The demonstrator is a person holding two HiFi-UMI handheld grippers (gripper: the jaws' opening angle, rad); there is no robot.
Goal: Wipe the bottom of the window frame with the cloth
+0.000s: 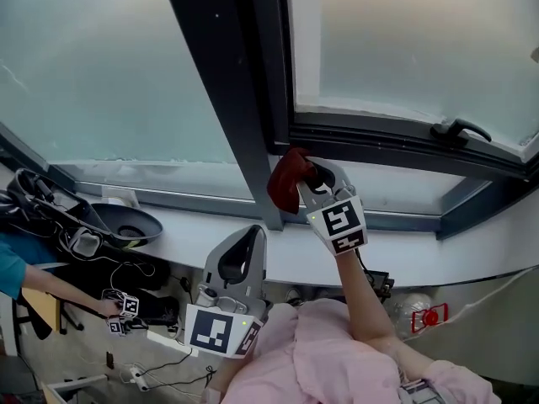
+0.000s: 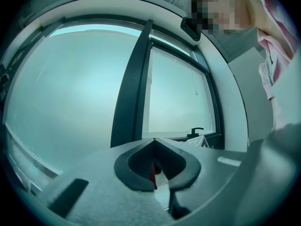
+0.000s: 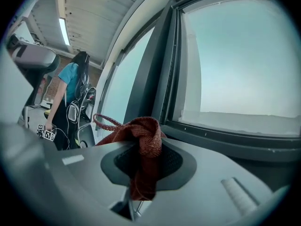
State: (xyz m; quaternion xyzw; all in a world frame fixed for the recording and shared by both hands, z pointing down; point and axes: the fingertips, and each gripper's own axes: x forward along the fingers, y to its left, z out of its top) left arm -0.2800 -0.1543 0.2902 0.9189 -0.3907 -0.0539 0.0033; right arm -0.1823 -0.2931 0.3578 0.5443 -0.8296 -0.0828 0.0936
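Red cloth [image 1: 285,182] clamped in right tool [image 1: 312,175], bottom window frame [image 1: 379,137] just ahead; left tool [image 1: 250,239] closed, empty

A dark grey, shallow, bowl-shaped plastic shell [image 1: 128,223] sits at the head view's middle left, just beside a tangle of black cables [image 1: 38,196]. At the right gripper view's left, a person in a teal shirt [image 3: 69,84] stands below a long ceiling strip light [image 3: 63,31].
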